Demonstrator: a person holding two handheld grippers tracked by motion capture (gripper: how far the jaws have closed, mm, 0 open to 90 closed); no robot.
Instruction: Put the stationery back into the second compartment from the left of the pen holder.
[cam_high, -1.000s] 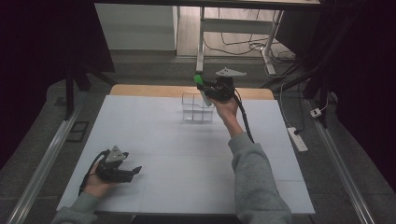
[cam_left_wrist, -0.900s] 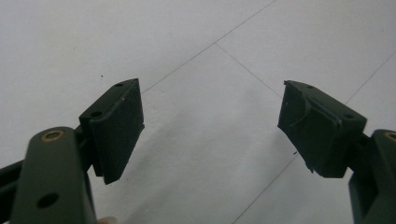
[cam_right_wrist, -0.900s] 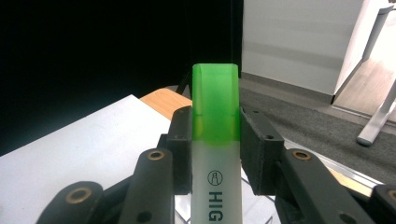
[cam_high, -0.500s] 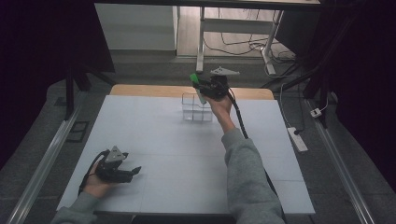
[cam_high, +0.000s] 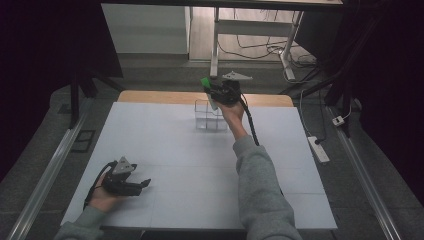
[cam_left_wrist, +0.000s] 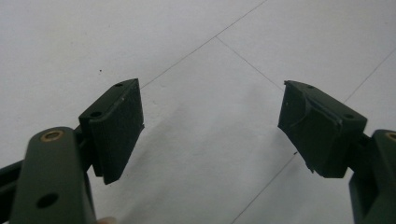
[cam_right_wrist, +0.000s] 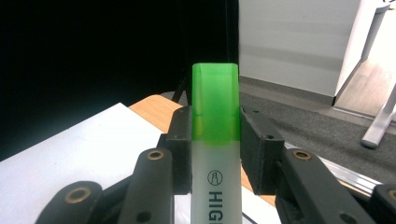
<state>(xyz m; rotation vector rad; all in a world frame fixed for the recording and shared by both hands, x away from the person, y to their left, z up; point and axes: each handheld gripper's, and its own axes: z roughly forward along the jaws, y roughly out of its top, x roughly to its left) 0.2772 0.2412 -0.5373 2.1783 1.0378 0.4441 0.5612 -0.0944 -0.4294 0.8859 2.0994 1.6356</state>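
Right claw (cam_high: 212, 95), upper centre of the high view, pinches a green highlighter (cam_right_wrist: 215, 140) above a clear box (cam_high: 209, 116). Left claw (cam_left_wrist: 210, 126), lower left on the counter (cam_high: 165, 150), spread, holding nothing.

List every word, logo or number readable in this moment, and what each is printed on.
"HIG": black capitals on the white barrel of the green-capped highlighter clamped in the right gripper; the rest of the word is cut off at the picture's edge.
A small round logo sits above those letters, too small to read.
No other text is readable.
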